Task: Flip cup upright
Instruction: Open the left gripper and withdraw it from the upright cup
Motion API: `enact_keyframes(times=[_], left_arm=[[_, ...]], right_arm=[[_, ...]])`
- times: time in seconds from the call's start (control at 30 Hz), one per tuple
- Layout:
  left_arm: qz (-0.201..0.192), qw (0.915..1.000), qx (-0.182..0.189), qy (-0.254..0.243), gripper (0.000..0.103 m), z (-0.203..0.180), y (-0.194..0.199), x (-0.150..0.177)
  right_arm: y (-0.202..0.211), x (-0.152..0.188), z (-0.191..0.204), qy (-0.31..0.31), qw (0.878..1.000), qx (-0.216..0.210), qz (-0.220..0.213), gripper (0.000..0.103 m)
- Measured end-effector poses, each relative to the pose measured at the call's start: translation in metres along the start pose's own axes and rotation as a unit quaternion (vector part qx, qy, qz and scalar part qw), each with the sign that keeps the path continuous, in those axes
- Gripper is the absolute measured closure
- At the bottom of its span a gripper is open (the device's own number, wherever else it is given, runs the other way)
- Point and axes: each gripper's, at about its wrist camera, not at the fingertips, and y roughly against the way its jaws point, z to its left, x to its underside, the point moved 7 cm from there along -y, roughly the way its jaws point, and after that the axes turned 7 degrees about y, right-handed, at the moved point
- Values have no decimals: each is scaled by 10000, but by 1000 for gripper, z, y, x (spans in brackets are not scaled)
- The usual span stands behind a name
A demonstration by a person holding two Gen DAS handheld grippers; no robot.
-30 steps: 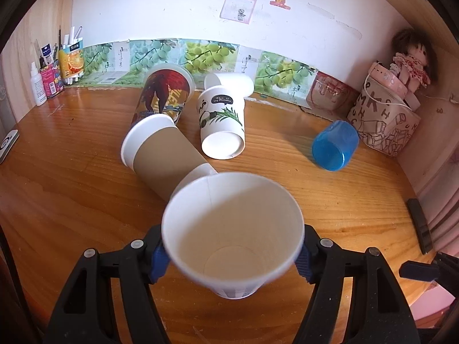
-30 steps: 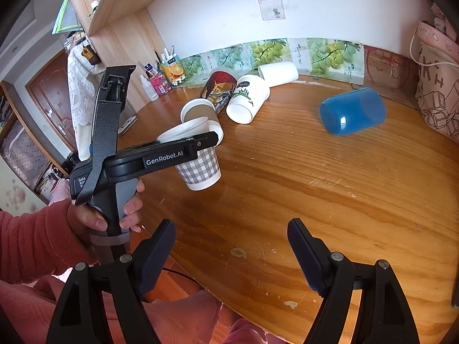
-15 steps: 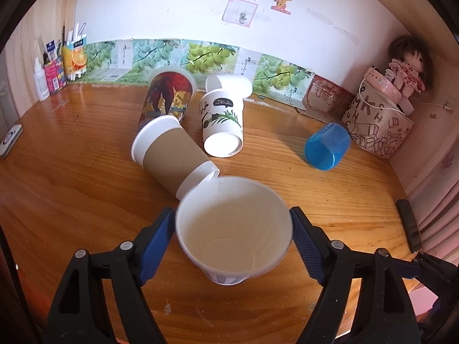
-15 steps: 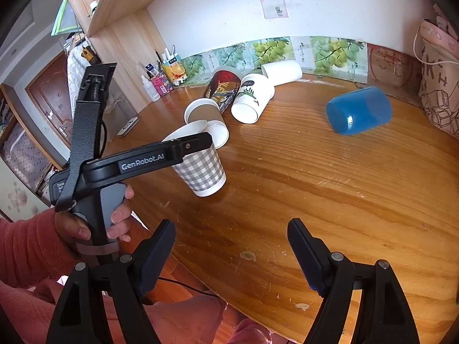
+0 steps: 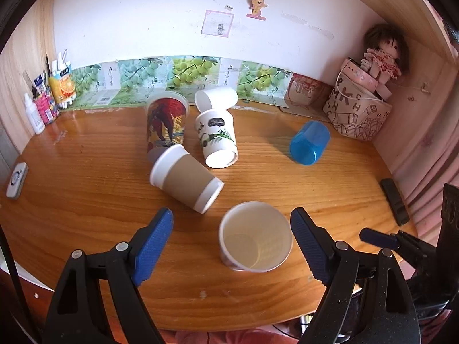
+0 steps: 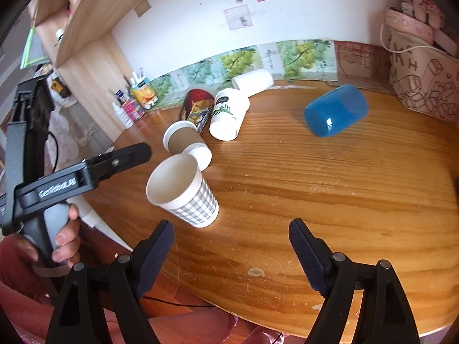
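Observation:
A grey-checked paper cup (image 5: pixel 255 236) stands upright on the wooden table (image 5: pixel 86 189), mouth up; it also shows in the right wrist view (image 6: pixel 183 190). My left gripper (image 5: pixel 231 242) is open, its blue pads apart from the cup on either side. My right gripper (image 6: pixel 231 253) is open and empty above the table's near edge. Lying on their sides are a brown-sleeved cup (image 5: pixel 186 179), a panda-print cup (image 5: pixel 218 140), a red printed cup (image 5: pixel 166 121), a plain white cup (image 5: pixel 216 99) and a blue plastic cup (image 5: pixel 309 143).
A patterned bag (image 5: pixel 355 114) with a doll (image 5: pixel 383 53) stands at the back right. Bottles and a pen holder (image 5: pixel 47 100) stand at the back left. A small white device (image 5: pixel 17 180) lies at the left edge, a black object (image 5: pixel 394 200) at the right edge.
The left gripper opened and let go of the checked cup, then drew back. The cup now stands free on the table. The right gripper stayed open.

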Motion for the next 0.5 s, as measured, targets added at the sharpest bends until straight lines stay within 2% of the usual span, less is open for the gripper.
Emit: enact_keyframes(times=[0.13,0.27,0.37,0.43,0.5], left_arm=[[-27,9994,-209,-260,16,20,17,-11],[68,9988,-311,-375,16,46,29,-25],[115,9974,-584,-411,16,67,36,-35],[66,9963,-753,-417,16,80,43,-43],[-40,9964,-727,-435,16,90,53,-51]], right_arm=[[3,-13,20,-32,9989,440,-129,20],[3,-24,46,-258,9974,595,-317,20],[3,-31,63,-363,9951,853,-343,20],[6,-39,79,-310,9935,1012,-422,20],[11,-47,94,-286,9925,1066,-533,20]])
